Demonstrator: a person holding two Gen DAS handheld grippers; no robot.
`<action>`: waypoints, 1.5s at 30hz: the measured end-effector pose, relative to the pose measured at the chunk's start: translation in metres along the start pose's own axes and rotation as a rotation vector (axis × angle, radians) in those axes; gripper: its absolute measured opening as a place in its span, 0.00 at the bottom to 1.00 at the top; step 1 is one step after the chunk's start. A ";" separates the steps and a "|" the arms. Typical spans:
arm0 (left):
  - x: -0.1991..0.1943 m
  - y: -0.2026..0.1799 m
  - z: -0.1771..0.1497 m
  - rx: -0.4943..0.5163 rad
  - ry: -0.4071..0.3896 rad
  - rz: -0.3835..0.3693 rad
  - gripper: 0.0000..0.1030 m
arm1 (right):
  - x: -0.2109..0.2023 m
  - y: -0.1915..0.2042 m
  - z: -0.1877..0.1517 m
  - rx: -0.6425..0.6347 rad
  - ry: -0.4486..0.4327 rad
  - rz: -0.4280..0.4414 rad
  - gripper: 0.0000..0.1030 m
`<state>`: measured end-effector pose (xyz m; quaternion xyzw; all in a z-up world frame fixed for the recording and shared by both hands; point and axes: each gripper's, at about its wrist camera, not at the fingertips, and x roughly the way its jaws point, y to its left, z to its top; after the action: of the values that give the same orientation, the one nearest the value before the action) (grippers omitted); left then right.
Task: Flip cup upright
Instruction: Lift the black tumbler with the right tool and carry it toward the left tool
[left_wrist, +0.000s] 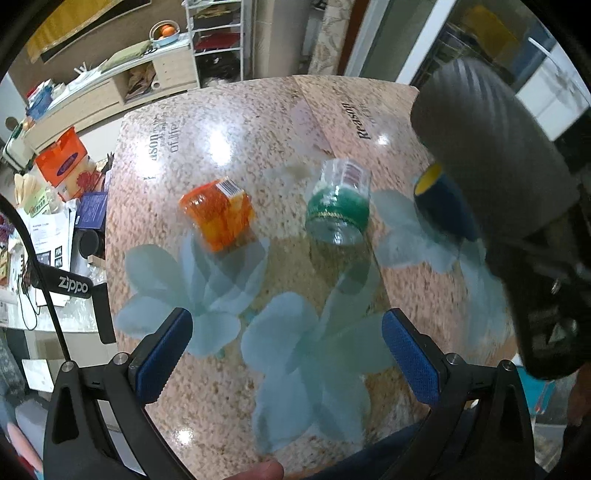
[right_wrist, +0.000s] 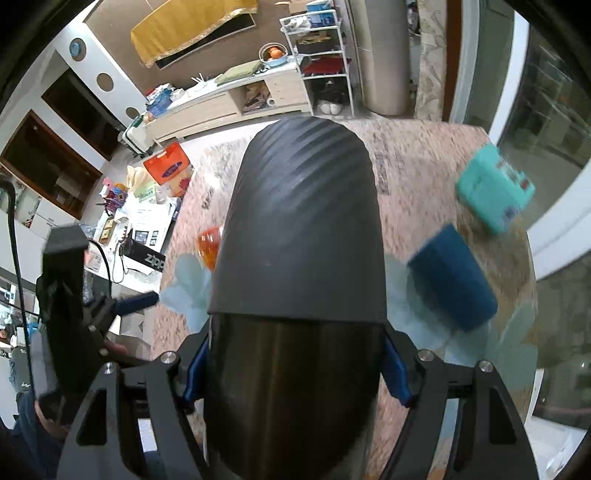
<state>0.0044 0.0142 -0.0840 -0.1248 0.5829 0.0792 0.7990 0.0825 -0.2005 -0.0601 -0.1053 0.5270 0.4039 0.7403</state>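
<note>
The right gripper (right_wrist: 295, 373) is clamped on a tall dark grey ribbed cup (right_wrist: 299, 229), its blue pads pressing both flanks low on the body, probably so the cup can be swung round and stood up; it is held in the air above the speckled pink stone tabletop (left_wrist: 229, 133). The left gripper (left_wrist: 288, 354) hovers with its pads wide apart, holding nothing. Below lie an orange plastic cup (left_wrist: 218, 218), a green-banded clear glass (left_wrist: 338, 206) and a dark blue cup with yellow inside (left_wrist: 443, 206), so open room is mostly near the front edge.
</note>
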 end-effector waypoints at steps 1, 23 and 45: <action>0.000 -0.001 -0.003 0.005 -0.001 -0.005 1.00 | 0.001 0.001 -0.003 0.003 0.004 -0.003 0.71; 0.043 0.004 -0.047 -0.012 0.108 -0.042 1.00 | 0.064 0.003 -0.063 0.022 0.110 -0.056 0.71; 0.078 -0.003 -0.053 0.026 0.144 0.036 1.00 | 0.100 0.001 -0.092 0.028 0.182 -0.100 0.72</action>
<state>-0.0189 -0.0052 -0.1732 -0.1095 0.6418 0.0767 0.7551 0.0302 -0.2046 -0.1853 -0.1571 0.5918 0.3479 0.7100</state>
